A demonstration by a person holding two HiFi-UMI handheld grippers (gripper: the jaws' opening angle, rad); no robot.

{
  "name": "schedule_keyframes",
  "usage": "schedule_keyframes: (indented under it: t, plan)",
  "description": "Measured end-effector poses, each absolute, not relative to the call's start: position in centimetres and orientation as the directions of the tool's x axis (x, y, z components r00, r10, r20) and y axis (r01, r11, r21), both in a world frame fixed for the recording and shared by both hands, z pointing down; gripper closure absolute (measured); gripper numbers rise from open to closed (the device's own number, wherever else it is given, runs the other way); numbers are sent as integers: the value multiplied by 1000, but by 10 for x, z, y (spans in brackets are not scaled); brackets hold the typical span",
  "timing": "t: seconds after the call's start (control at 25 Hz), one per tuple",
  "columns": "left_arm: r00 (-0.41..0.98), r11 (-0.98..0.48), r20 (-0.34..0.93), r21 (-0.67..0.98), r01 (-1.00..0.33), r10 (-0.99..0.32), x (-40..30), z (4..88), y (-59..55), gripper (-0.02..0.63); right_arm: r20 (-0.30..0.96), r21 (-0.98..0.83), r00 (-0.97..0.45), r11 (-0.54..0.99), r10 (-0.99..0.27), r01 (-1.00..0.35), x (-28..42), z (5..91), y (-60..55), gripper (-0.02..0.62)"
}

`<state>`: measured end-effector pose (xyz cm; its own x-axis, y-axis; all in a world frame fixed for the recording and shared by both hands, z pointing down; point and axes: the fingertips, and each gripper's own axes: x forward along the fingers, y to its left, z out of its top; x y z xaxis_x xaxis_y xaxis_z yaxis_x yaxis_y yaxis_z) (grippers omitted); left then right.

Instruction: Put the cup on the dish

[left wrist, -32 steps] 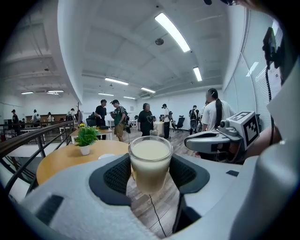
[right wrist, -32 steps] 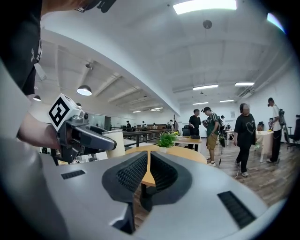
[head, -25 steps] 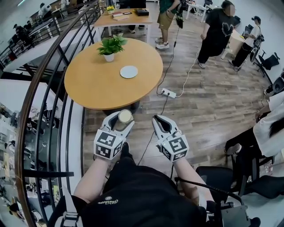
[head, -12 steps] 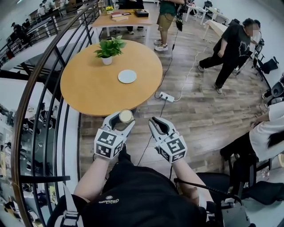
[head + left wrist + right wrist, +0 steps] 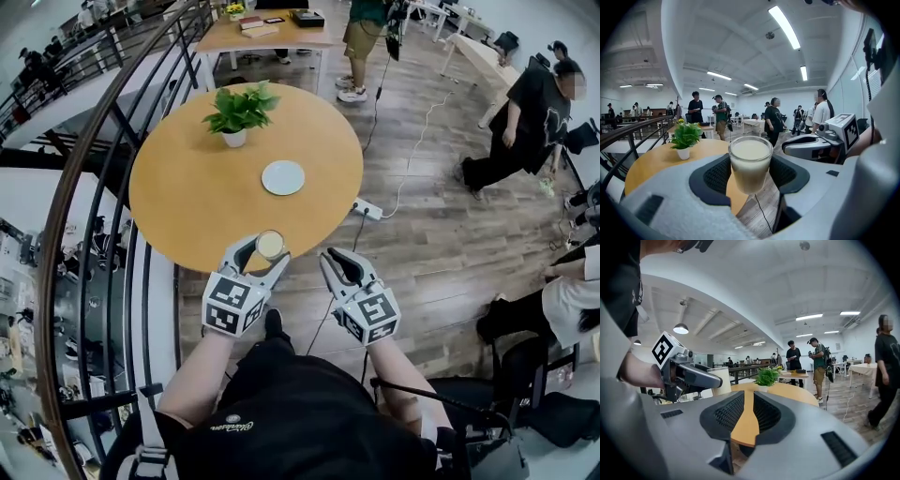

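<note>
Beside table (image 5: 187, 202), left tool (image 5: 262, 253) clamps cup (image 5: 270, 244); right tool (image 5: 331, 256) barely parted, empty.

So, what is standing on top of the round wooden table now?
A potted plant and a white dish stand on the round table. The cup, held in the left gripper, covers a little of its near edge, so that spot is hidden.
</note>
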<state>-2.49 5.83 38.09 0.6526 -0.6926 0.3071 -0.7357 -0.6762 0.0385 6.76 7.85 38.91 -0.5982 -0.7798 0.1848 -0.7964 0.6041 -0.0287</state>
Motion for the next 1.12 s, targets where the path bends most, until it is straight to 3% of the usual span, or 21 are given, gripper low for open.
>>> schedule_keyframes:
  t: [0.64, 1.12]
  plan:
    - [717, -735, 327, 92, -672, -616, -77, 399, -77, 353, 235, -31, -568, 578, -789, -816, -1, 398, -66, 551]
    - [747, -767, 334, 98, -634, -575, -67, 406, -119, 353, 251, -48, -541, 548, -802, -835, -3, 406, -104, 551]
